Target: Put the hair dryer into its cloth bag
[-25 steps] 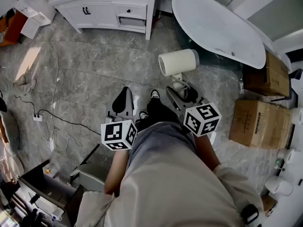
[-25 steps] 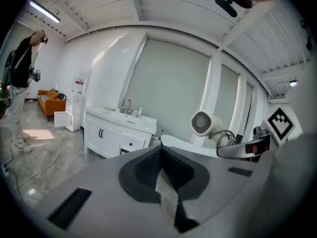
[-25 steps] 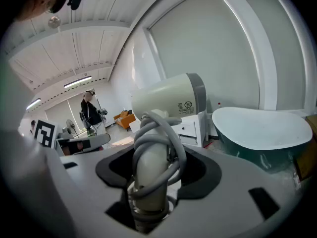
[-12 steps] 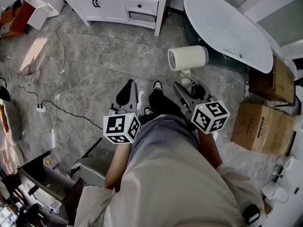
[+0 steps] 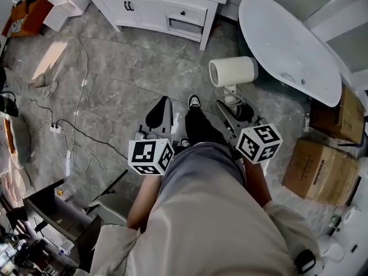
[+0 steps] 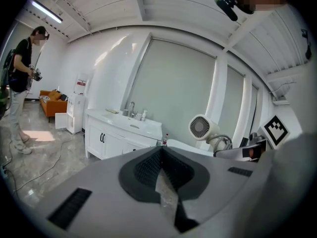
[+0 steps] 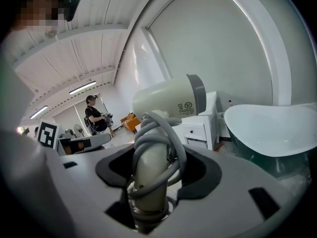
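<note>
As the dryer (image 5: 232, 72), clamped in the right gripper (image 5: 233, 109), is carried toward 12 o'clock, the left gripper (image 5: 159, 112) is kept closed, empty; no bag is seen.

I stand on a grey marbled tile floor (image 5: 115, 73). Ahead, a white vanity cabinet (image 5: 161, 7) with a sink lines the wall, a white bathtub (image 5: 287, 45) beside it, cardboard boxes (image 5: 313, 171) to my right, a corded power strip (image 5: 55, 129) on my left, a strip light (image 6: 47, 11) overhead
</note>
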